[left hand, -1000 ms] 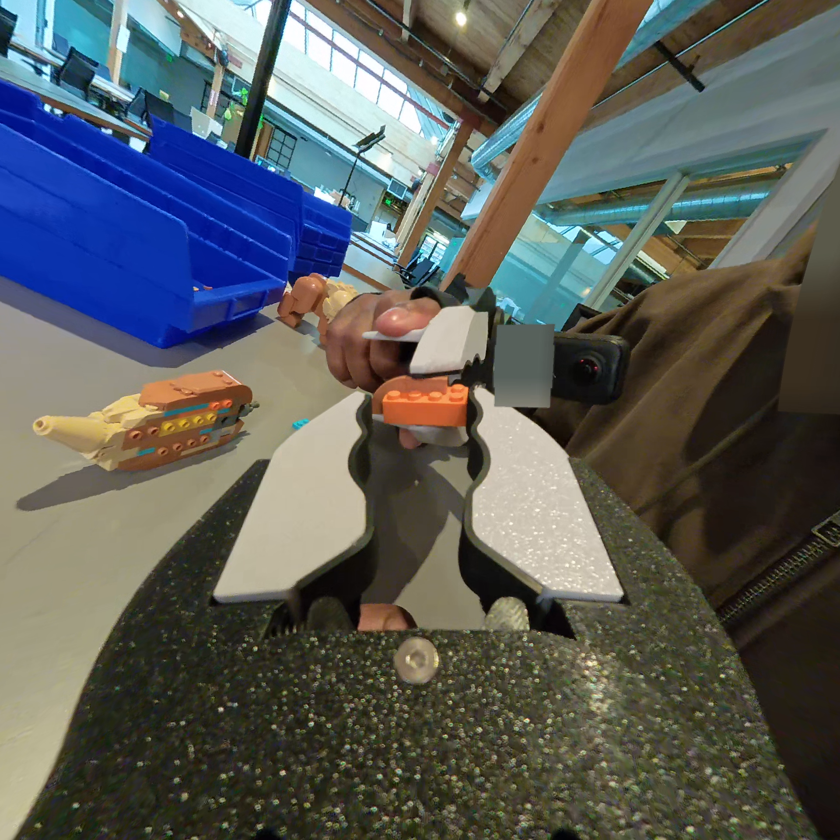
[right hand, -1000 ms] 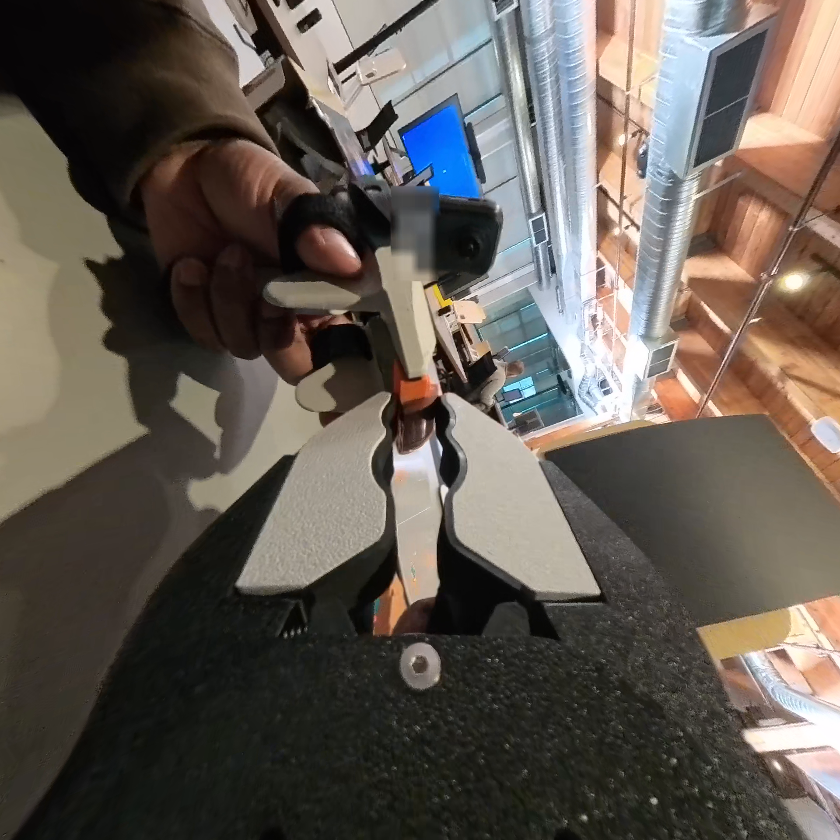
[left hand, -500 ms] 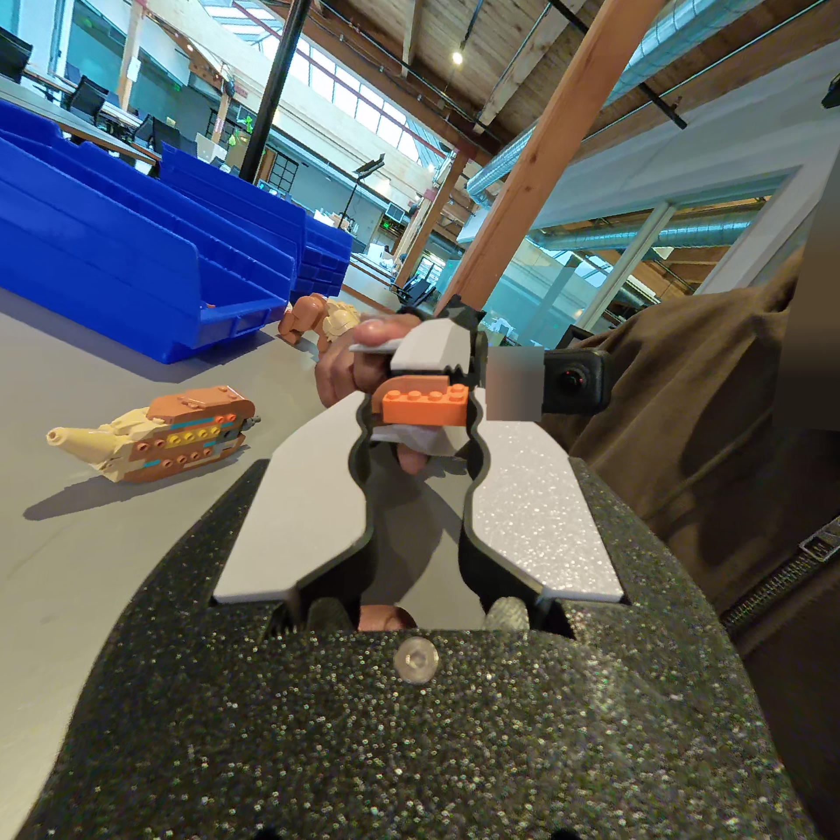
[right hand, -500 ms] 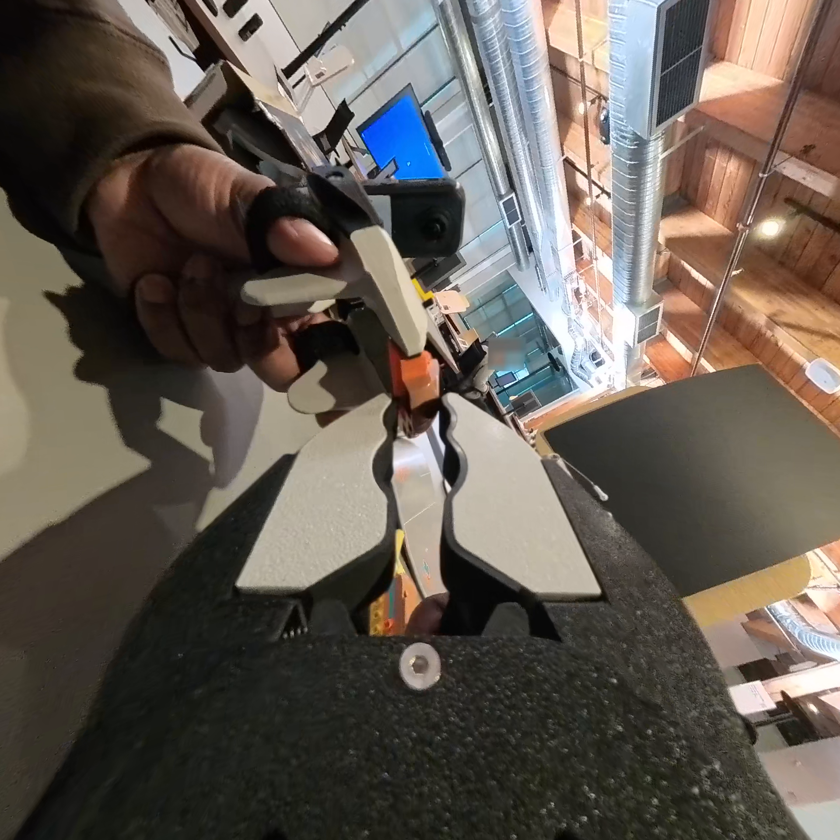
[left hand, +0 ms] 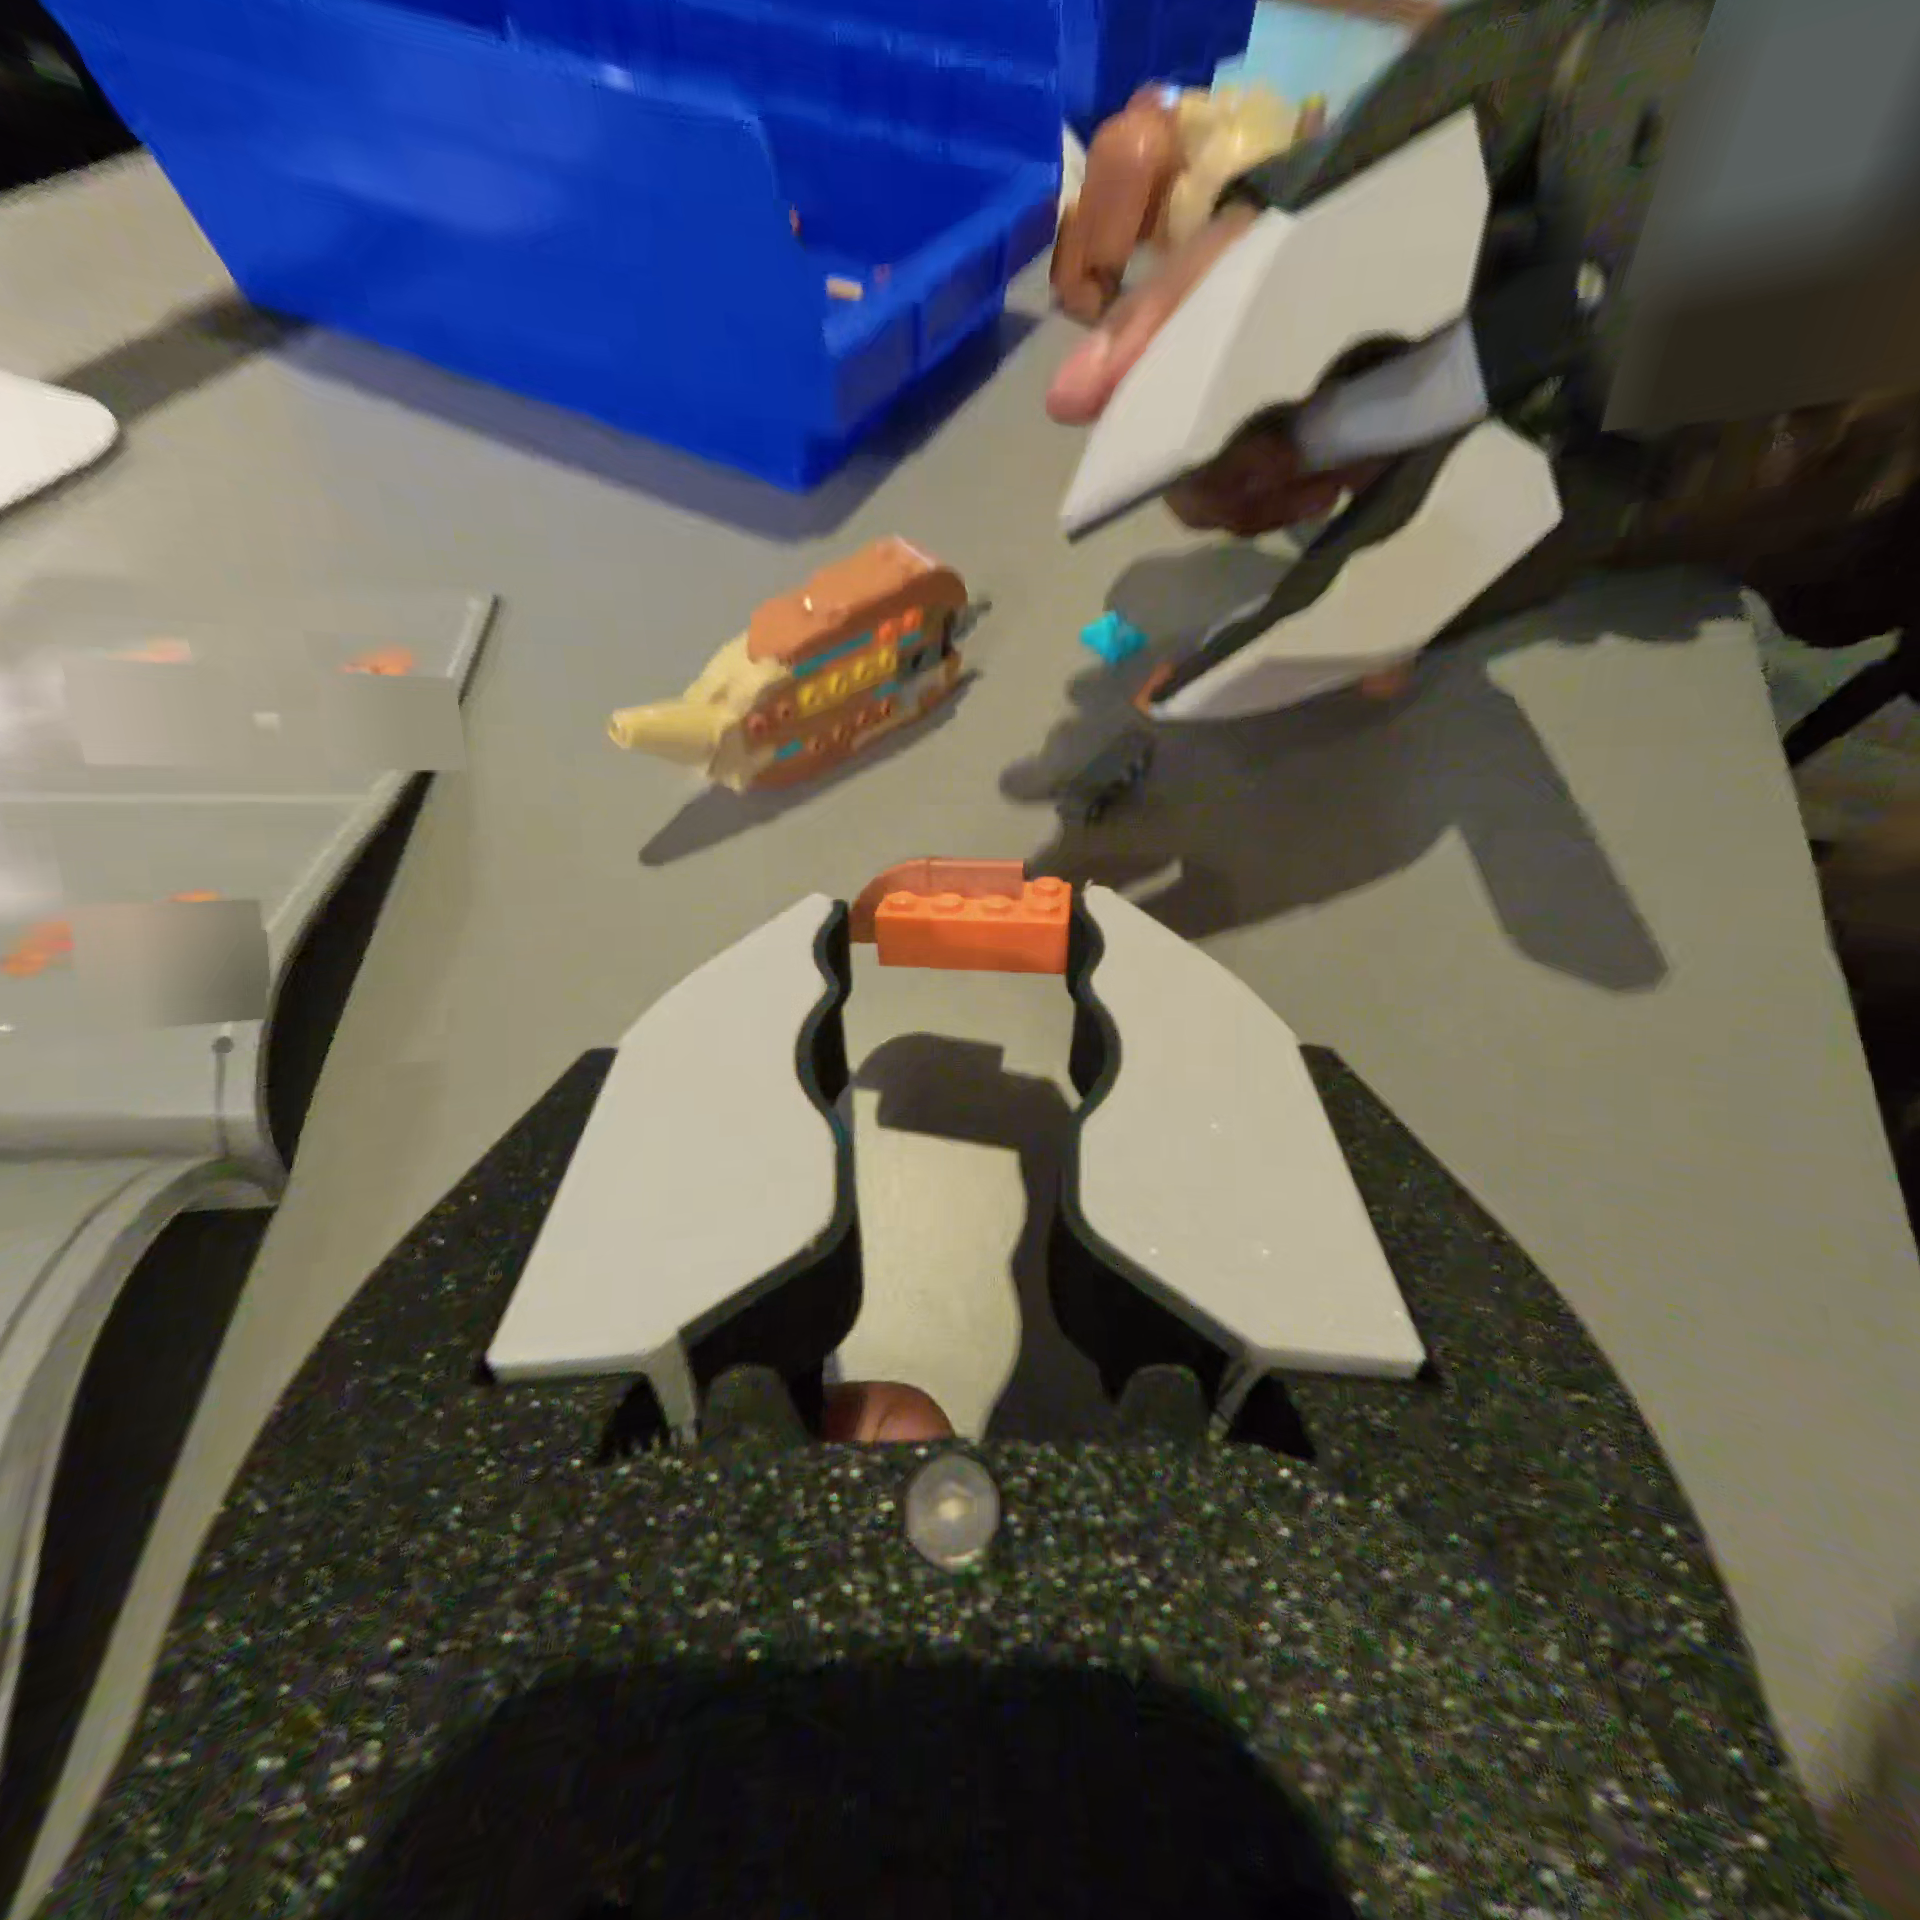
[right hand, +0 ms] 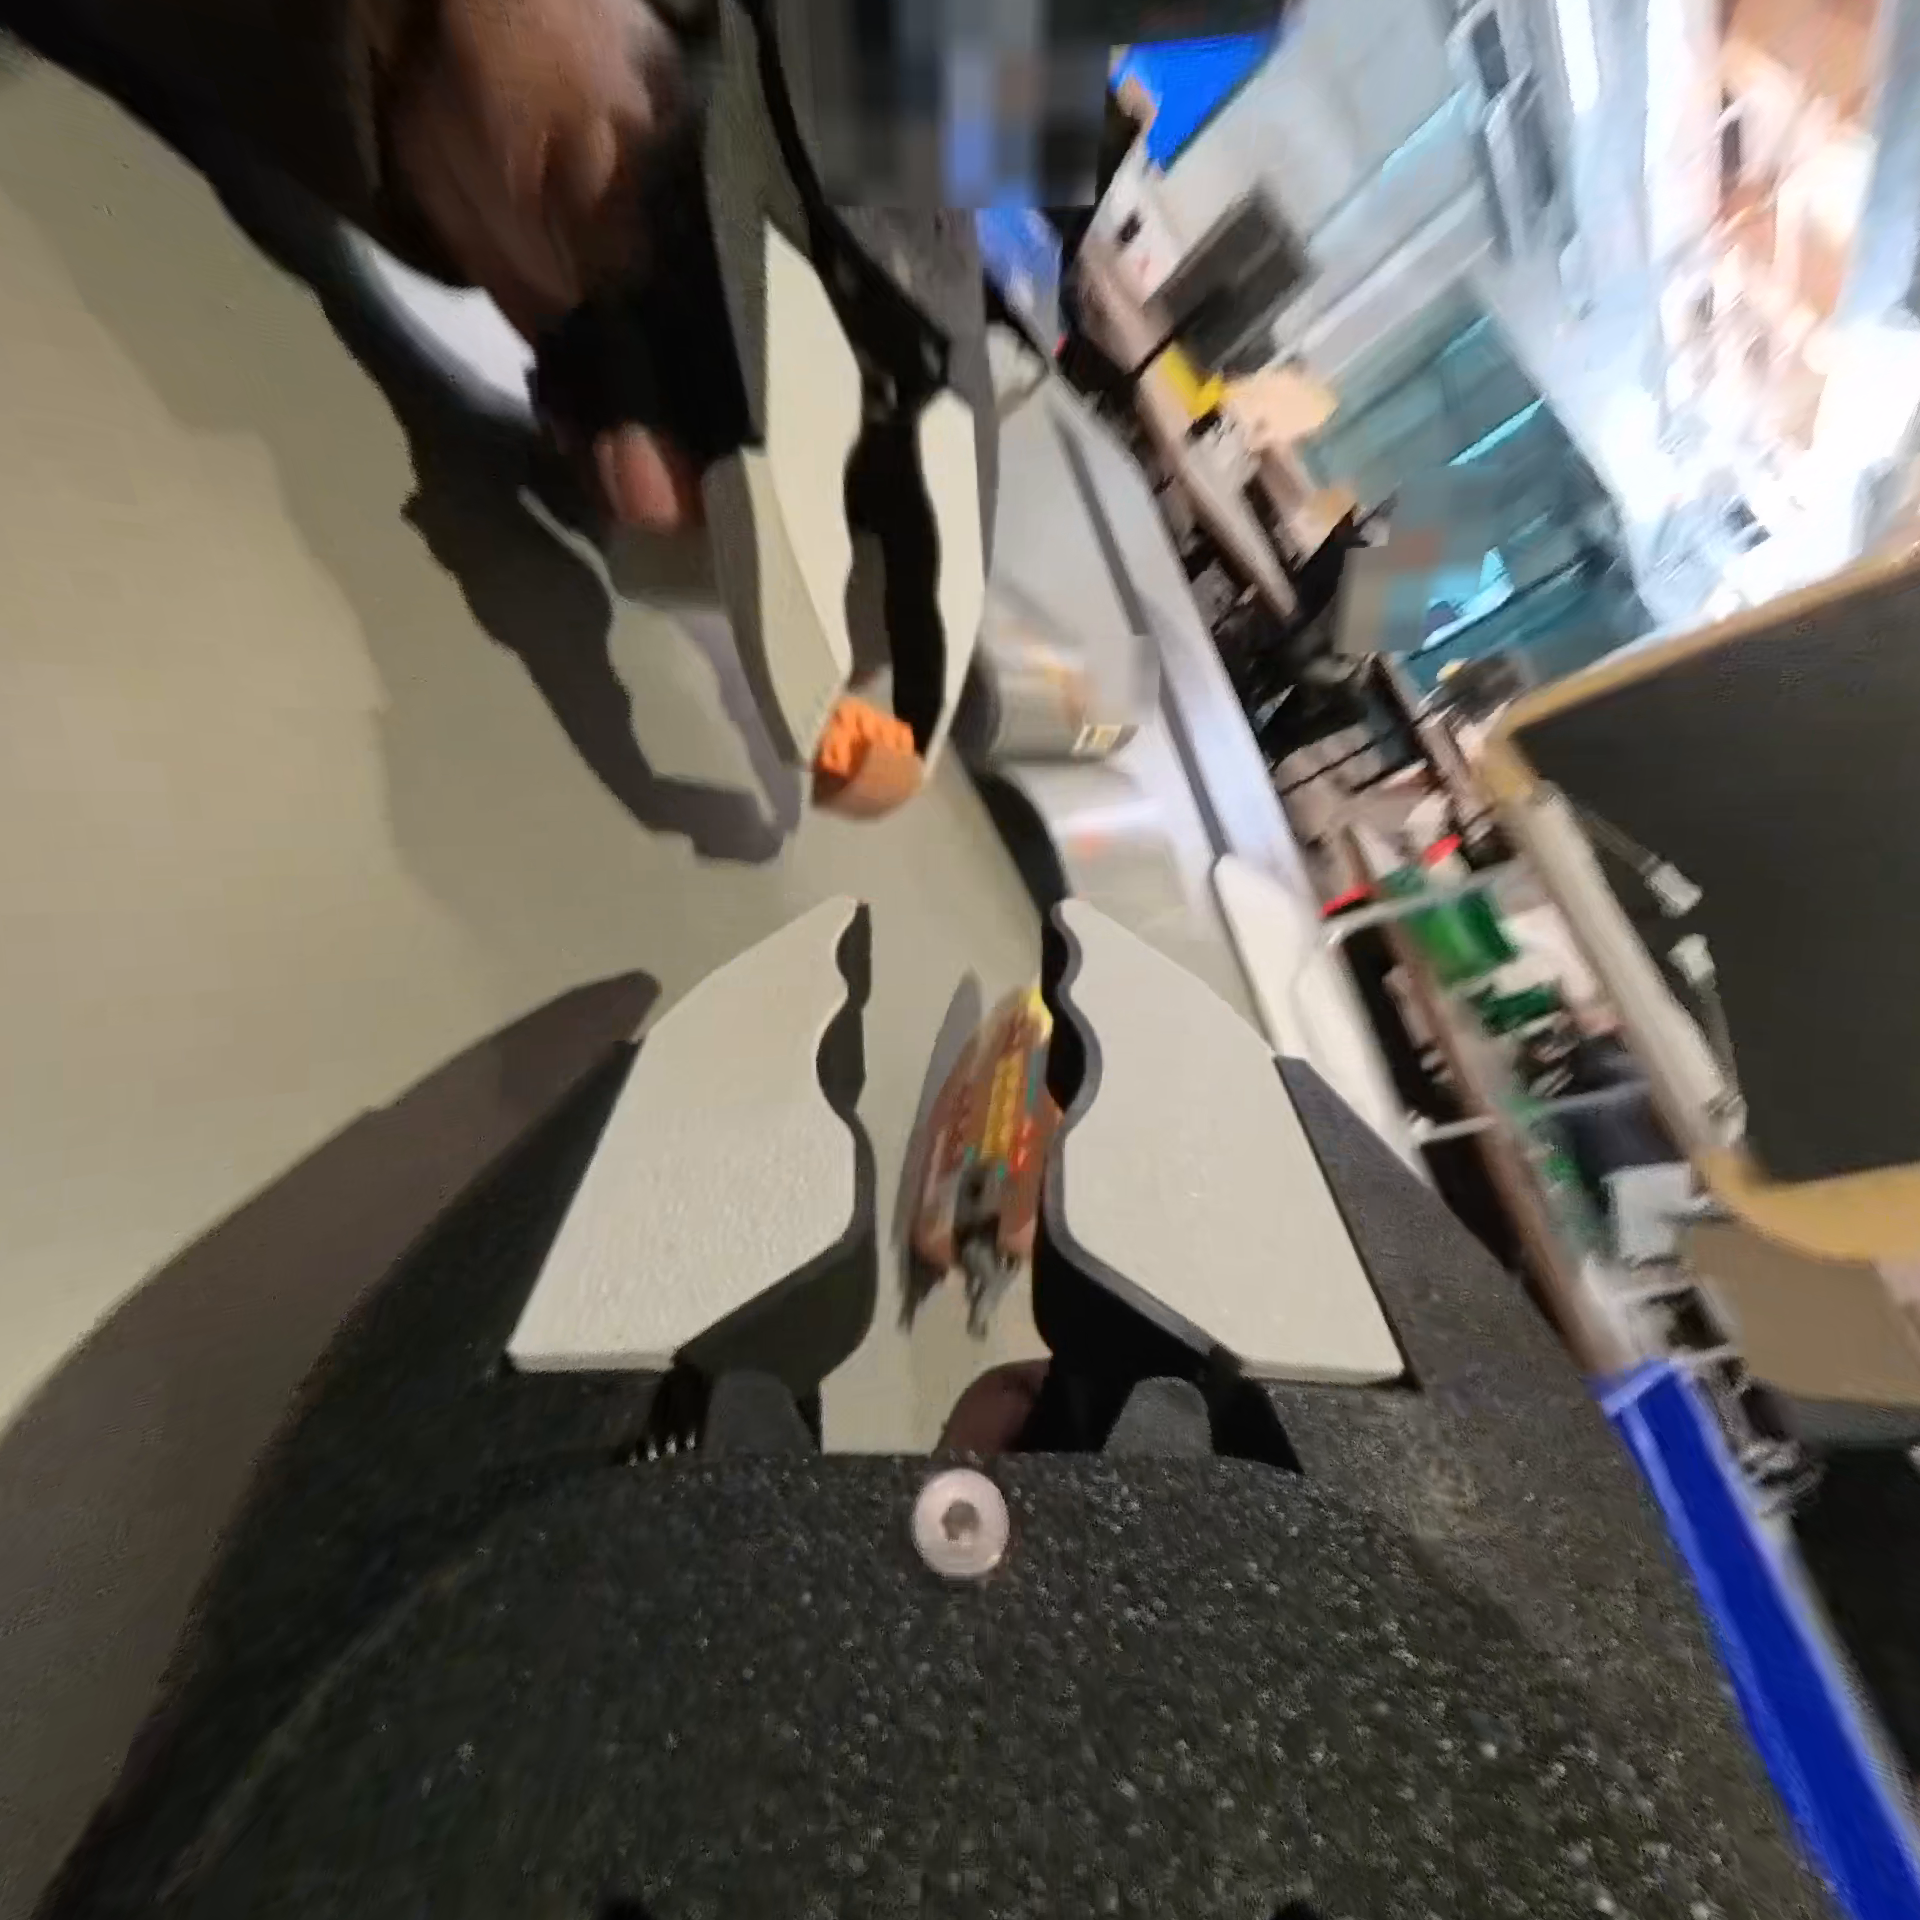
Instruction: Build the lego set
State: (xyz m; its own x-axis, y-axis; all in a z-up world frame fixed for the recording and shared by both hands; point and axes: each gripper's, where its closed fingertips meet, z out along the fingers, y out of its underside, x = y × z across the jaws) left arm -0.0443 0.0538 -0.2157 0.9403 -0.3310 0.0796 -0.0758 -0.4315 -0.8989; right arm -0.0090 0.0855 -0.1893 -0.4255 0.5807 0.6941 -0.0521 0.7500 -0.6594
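Left gripper (left hand: 956, 920): fingers pinch the orange lego brick (left hand: 971, 932) by its two ends, above the grey table (left hand: 1351, 1195); a rounded brown piece (left hand: 925, 878) is joined to the brick's far side.
Right gripper (right hand: 954, 940): fingers spread apart, nothing between the tips; in the left wrist view it shows at upper right (left hand: 1117, 613), tilted down toward the table.
Partly built lego model (left hand: 805, 675): tan, brown, yellow and teal, lying on its side on the table beyond the left gripper.
Same model, right wrist view (right hand: 982, 1132): seen blurred through the gap between the right fingers, on the table beneath them, not gripped.
Left wrist view only: blue bin (left hand: 623, 218) at the table's far side; small teal piece (left hand: 1112, 636) and a small dark piece (left hand: 1112, 774) near the right gripper's tip; open instruction booklet (left hand: 208, 727) at left; a brown-and-tan lego figure (left hand: 1174, 166) beside the bin.
Right wrist view only: the left gripper from the front (right hand: 883, 748), the brick's studs (right hand: 862, 743) facing the camera; blurred shelving (right hand: 1455, 987) behind.
Hand (right hand: 540, 166): wraps the left gripper's handle.
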